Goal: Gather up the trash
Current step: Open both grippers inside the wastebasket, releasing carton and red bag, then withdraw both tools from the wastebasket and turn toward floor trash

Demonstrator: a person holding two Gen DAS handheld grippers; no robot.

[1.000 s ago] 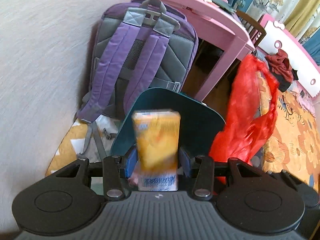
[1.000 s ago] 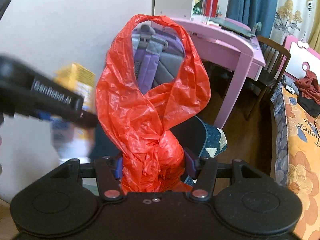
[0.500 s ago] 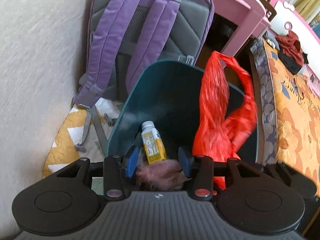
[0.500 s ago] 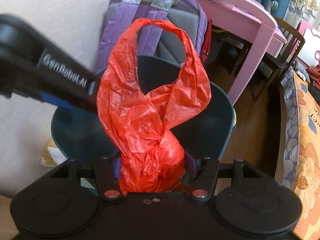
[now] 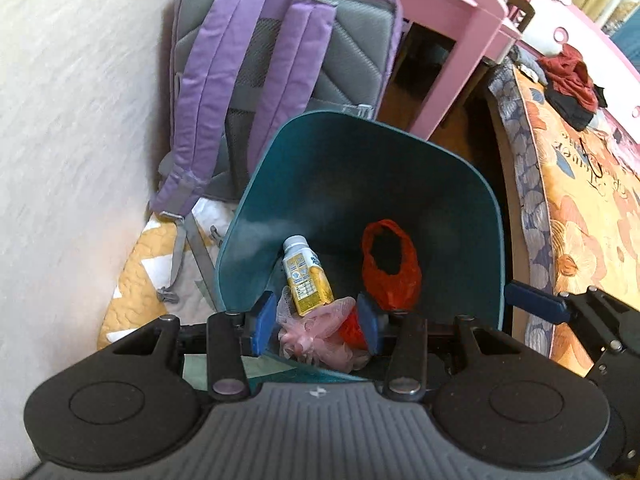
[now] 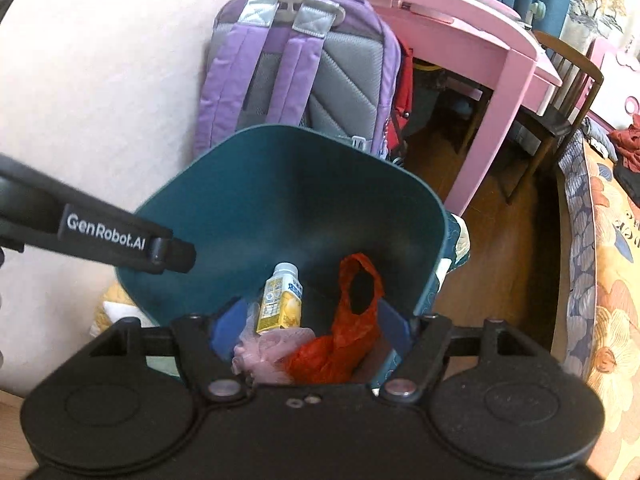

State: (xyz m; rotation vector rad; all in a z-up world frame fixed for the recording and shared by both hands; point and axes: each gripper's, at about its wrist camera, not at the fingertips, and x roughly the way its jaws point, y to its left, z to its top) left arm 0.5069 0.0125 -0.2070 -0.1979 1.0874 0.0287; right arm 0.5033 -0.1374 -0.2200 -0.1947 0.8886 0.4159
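We hold both grippers over the deep teal plastic bin (image 5: 460,184), its trash lying at the bottom.

Inside lie a small yellow-labelled drink bottle (image 5: 306,280), a crumpled red plastic bag (image 5: 390,268) and a pink mesh puff (image 5: 320,330). Our left gripper (image 5: 314,322) stands apart and empty; the right gripper (image 6: 308,330) is opening, with nothing pinched. At upper centre a purple-and-grey backpack (image 6: 304,76) leans on the pale wall, beside a pink desk (image 6: 480,48); a floral orange bedspread (image 5: 580,200) fills the right edge.

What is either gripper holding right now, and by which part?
Nothing. The bottle and red bag lie in the teal bin; the left gripper is empty, and the right gripper has jaws opening, clear of the bag.
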